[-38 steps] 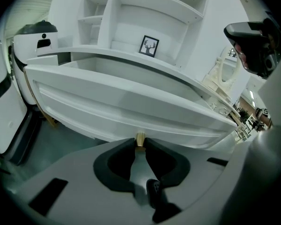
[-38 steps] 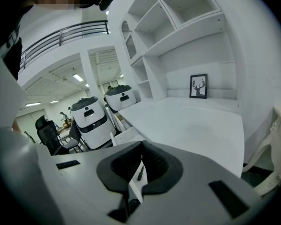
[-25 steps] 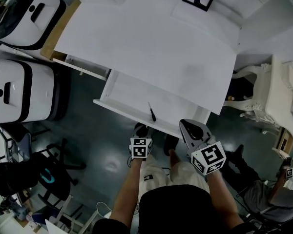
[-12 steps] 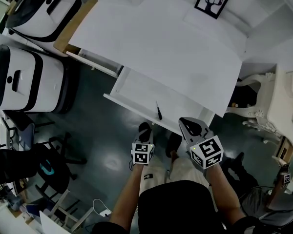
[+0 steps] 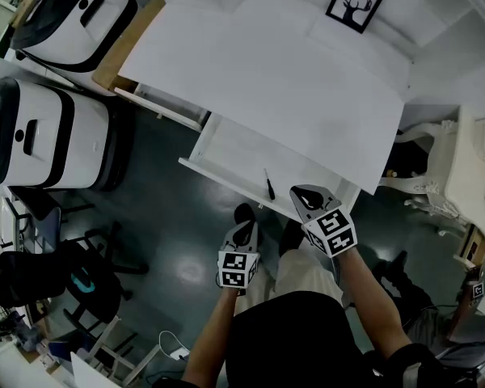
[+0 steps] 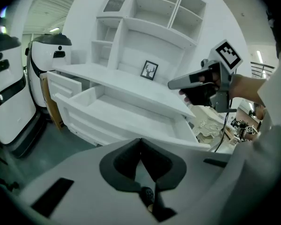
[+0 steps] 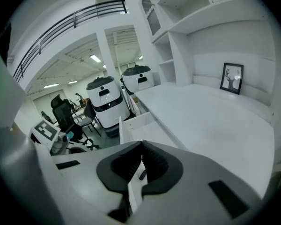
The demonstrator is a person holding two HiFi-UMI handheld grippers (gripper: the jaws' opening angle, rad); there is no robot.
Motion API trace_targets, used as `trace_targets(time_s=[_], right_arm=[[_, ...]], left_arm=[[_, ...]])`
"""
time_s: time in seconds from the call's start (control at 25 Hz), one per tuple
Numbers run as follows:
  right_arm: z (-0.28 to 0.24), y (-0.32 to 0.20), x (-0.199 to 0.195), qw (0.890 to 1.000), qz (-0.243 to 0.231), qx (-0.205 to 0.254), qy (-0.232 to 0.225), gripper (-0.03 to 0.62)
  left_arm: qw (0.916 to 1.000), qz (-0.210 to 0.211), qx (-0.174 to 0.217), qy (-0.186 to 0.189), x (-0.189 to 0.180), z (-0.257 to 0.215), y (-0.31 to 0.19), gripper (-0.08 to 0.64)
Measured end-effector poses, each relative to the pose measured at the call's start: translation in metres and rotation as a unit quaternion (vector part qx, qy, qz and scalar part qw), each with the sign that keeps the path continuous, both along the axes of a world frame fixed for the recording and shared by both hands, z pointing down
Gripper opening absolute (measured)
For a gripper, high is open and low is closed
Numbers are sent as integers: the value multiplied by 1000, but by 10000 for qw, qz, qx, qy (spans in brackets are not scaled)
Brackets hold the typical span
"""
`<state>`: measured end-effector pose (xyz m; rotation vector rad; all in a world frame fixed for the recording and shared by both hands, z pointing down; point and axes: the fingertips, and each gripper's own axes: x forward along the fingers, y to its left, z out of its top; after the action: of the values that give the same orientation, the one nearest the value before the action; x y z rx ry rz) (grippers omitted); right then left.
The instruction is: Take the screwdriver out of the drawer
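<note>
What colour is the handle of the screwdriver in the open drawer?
Black. The head view shows the screwdriver best, lying near the front of the drawer.

Even, cool overhead light brightens the white worktop (image 5: 275, 79); the floor (image 5: 158, 217) stays dim. Both gripper views bend at dark, vignetted edges; near jaws blur.

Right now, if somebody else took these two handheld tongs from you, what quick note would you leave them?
Left tongs: shut, empty, held low in front of the drawer.
Right tongs: shut, empty, by the drawer's front edge, just right of the screwdriver in the head view.
The screwdriver lies inside the open drawer near its front wall, untouched.
Done: the drawer is pulled open.
Left: open the right tongs, close them on the screwdriver and lift it out.
</note>
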<state>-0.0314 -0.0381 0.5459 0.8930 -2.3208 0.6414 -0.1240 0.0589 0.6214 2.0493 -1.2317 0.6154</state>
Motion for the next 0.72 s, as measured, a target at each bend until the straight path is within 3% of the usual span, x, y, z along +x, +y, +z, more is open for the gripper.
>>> trace_targets(time_s=[0.2,0.36,0.72], right_arm=[[45,-17,-10,9984,-261,-410,289,21],[92,-24,-17,9934,-504,-915,467,61],[174,-19,-36,9782,-932,-1659,828,107]], left_arm=[[9998,43,174,47,-7,-24,-13,25],[9996,84,286,15,-10,-33,-26,25],[9999,23,170,9,-20,-22,-33,25]])
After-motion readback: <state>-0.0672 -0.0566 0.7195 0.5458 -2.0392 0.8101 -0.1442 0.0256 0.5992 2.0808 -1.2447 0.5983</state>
